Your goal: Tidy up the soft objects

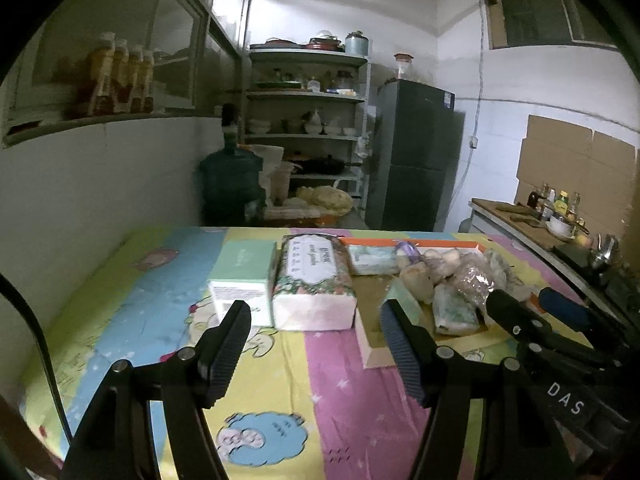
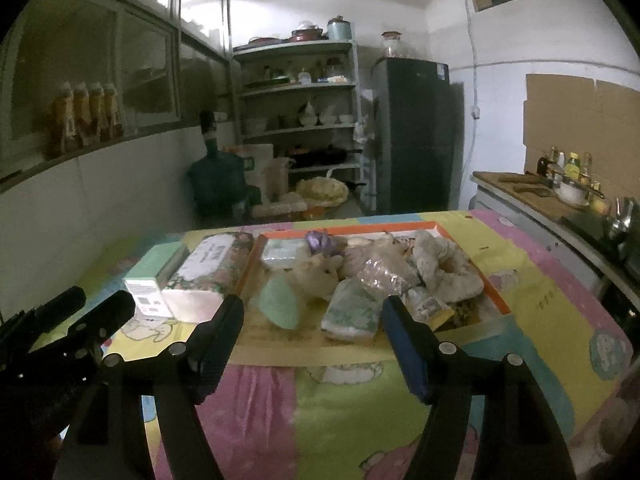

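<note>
An orange-rimmed tray [image 2: 348,229] lies on a table with a cartoon cloth and holds a heap of soft things. Among them are a mint-green piece [image 2: 280,304], a small tissue packet [image 2: 352,312], a beige plush [image 2: 316,276], a crinkly plastic bag [image 2: 380,272] and a cream cloth [image 2: 448,268]. Left of the tray lie a floral tissue pack [image 1: 314,280] and a mint-green box [image 1: 240,276]. My left gripper [image 1: 315,308] hovers open just short of the pack and box, holding nothing. My right gripper [image 2: 312,302] is open and empty before the tray's near edge.
The table's colourful cloth [image 1: 304,392] stretches toward me. Behind the table stand a water jug [image 1: 232,184], a shelf of dishes [image 1: 306,96] and a dark fridge [image 1: 416,156]. A counter with bottles [image 2: 568,184] runs along the right.
</note>
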A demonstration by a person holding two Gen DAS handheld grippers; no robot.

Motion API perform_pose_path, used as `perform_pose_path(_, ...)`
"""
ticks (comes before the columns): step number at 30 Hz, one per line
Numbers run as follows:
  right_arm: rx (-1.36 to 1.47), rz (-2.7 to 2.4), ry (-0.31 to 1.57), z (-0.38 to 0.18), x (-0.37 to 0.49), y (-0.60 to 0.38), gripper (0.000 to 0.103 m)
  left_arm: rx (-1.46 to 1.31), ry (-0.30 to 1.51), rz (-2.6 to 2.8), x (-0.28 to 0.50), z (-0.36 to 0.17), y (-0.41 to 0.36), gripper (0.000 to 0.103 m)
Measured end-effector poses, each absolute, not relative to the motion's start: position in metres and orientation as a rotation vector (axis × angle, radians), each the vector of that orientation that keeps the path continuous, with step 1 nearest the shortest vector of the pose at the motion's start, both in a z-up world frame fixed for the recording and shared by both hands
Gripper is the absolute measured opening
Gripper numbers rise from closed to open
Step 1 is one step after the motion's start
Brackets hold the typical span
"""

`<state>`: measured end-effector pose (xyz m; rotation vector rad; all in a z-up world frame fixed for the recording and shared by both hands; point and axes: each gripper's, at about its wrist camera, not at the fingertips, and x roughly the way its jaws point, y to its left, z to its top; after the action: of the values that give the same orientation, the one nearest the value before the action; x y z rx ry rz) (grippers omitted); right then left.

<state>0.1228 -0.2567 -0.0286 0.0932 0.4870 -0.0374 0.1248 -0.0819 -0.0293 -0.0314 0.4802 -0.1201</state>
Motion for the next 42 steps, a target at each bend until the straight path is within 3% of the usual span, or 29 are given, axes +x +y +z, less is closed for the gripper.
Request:
perform_pose_path(20, 0.078, -0.055, 0.405, -0.018, 0.028, -0.225, 0.073, -0.02, 0.416, -0.049, 0.03, -0.021, -0.068, 0.067)
perform_pose_path(42, 0.08, -0.055, 0.34, -0.003, -0.021, -0.226, 0.073, 0.005, 0.379, -0.031, -0.005, -0.015, -0.074, 0.067)
